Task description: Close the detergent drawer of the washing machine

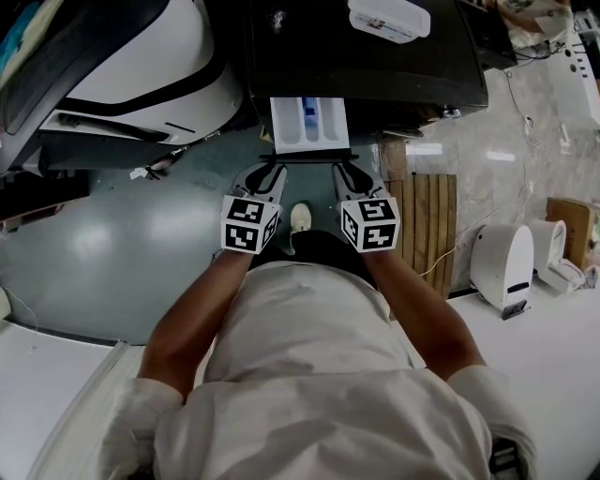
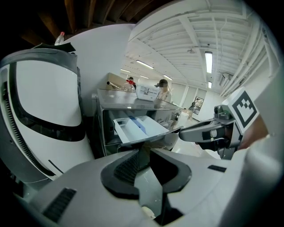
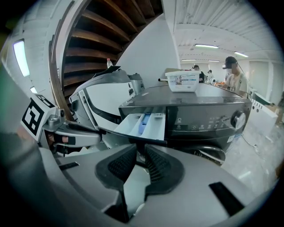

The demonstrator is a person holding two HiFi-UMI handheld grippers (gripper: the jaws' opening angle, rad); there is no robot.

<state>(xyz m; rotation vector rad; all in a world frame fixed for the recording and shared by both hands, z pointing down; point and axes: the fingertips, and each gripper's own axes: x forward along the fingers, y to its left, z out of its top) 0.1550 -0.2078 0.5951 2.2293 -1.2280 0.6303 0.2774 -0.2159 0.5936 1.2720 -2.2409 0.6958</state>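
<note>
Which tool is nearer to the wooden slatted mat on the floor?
Right. The right tool hangs just beside the wooden slatted mat; the left tool is farther off, on the other side of the person's shoe.

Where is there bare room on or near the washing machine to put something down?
The dark washer top is bare left of the white box. The grey floor between the white appliance and the left gripper is free too. It is crowded at the open drawer, where the left gripper and right gripper stand close.
</note>
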